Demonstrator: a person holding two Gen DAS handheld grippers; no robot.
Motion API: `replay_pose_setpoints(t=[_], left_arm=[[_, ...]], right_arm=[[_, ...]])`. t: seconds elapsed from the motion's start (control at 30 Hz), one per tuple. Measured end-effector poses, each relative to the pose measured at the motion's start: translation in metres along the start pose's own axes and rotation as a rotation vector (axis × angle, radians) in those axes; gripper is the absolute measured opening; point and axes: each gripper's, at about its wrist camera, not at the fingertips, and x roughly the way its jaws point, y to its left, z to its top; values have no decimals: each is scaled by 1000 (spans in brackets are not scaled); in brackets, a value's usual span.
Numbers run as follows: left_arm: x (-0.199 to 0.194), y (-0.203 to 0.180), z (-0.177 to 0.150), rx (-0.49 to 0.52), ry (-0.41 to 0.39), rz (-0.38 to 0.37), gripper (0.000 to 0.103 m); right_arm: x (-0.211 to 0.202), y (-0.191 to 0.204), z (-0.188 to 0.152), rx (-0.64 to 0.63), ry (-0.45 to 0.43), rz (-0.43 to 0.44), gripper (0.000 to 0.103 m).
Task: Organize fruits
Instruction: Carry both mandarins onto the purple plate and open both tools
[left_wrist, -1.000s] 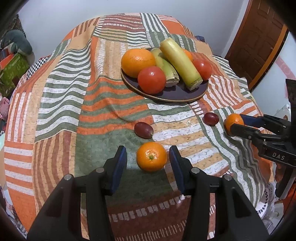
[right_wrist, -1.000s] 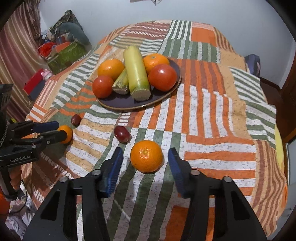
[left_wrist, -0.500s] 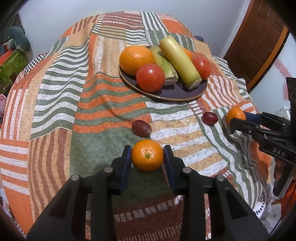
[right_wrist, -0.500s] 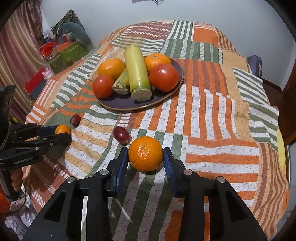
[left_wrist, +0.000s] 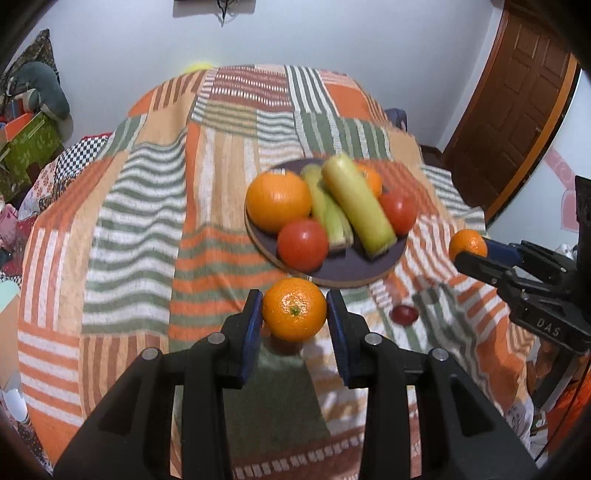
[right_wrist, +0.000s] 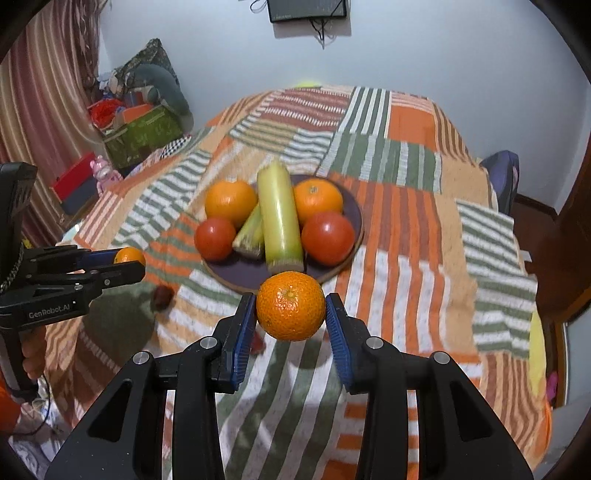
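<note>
Left gripper (left_wrist: 294, 309): pads pinching a mandarin (left_wrist: 294, 309), raised clear of the quilt (left_wrist: 140, 206), shadow beneath. Right gripper (right_wrist: 290, 305): pads clamped on a second mandarin (right_wrist: 290, 305), likewise off the cloth. Jaws of both recently closing onto the fruit.

Plate (right_wrist: 236, 275): near rim just beyond both held fruits. Loaded with two oranges, two tomatoes and two pale green stalks; bare dark surface only along the near rim.

Open quilt: wide to the left of the plate in the left view, wide to the right in the right view. Far edge dropping toward the wall.

Grape (left_wrist: 405, 314): blurred, alone on the cloth near the plate. Second grape (right_wrist: 163, 296) partly screened by the opposite gripper. Plate fruit smeared in the left view.
</note>
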Motion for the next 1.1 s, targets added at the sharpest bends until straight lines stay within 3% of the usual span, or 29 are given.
replay_pose_setpoints(t=[0.67, 1.1], left_arm=[[26, -12, 65, 48, -71, -23, 35], [74, -18, 77, 59, -18, -38, 35]], right_arm=[[30, -7, 50, -4, -68, 2, 35], [65, -12, 53, 1, -29, 25, 35]])
